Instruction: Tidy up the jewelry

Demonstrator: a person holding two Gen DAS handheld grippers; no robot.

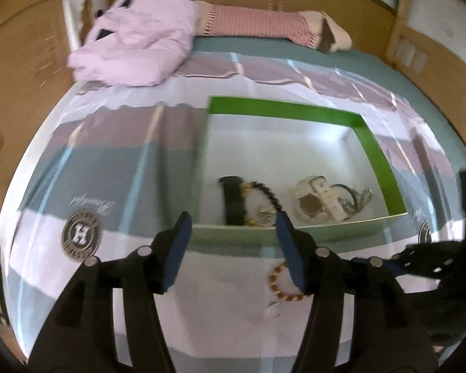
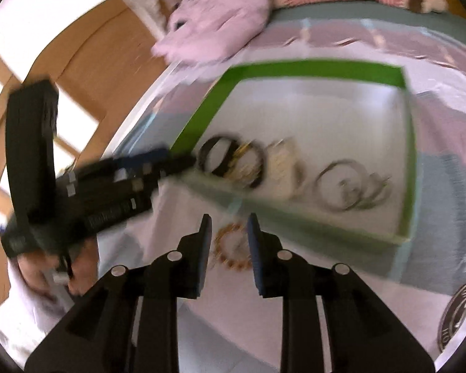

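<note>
A gold bead bracelet (image 1: 279, 283) lies on the bedspread in front of a green box (image 1: 376, 143). In the right wrist view the bracelet (image 2: 231, 247) lies between my right gripper's (image 2: 228, 227) open fingers. My left gripper (image 1: 233, 227) is open and empty above the box's near wall, left of the bracelet. Inside the box lie a black band (image 1: 233, 202), a black bead bracelet (image 1: 271, 195), a white watch (image 1: 313, 202) and silver rings (image 2: 341, 183). The left gripper also shows in the right wrist view (image 2: 158, 161), near the box's (image 2: 310, 68) left corner.
The box sits on a striped bedspread (image 1: 124, 171) with a round H logo (image 1: 80, 236). A folded pink cloth (image 1: 136, 37) and a red striped cloth (image 1: 258, 21) lie at the far end. Wooden floor (image 2: 87, 52) shows to the left.
</note>
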